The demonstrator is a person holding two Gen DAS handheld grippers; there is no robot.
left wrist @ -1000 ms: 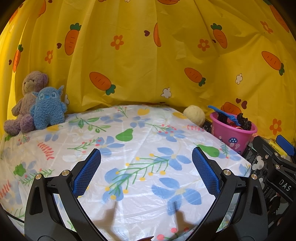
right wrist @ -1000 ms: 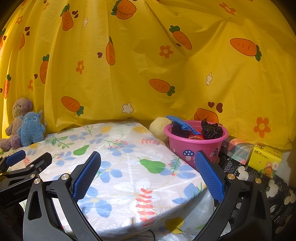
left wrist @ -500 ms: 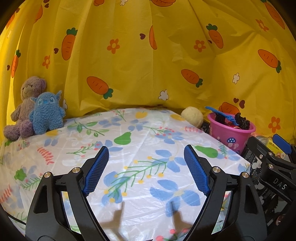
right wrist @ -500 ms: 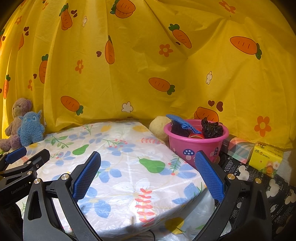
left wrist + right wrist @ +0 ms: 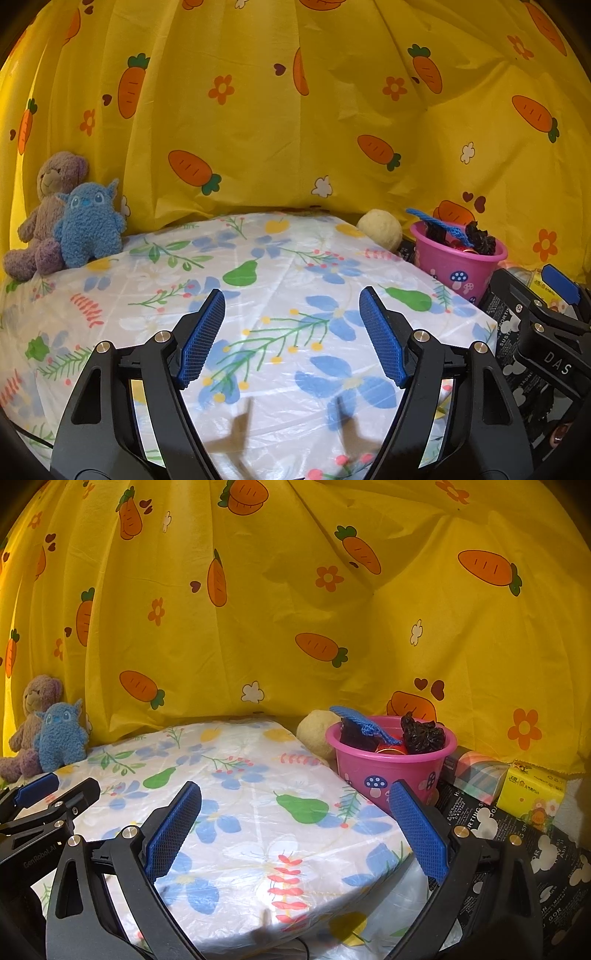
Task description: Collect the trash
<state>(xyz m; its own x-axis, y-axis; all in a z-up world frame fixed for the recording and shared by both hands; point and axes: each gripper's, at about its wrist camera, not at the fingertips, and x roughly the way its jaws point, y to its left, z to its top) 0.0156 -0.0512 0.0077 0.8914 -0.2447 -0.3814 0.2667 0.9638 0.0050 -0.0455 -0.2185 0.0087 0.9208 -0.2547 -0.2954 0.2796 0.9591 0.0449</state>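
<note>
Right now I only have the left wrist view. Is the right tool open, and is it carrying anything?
Observer: The right tool is open, with nothing between its fingers.
Operator: It blocks my view past the pink bucket. What is over there?
Observer: A pastel striped box and a yellow tissue pack lie side by side to the right of the pink bucket.
</note>
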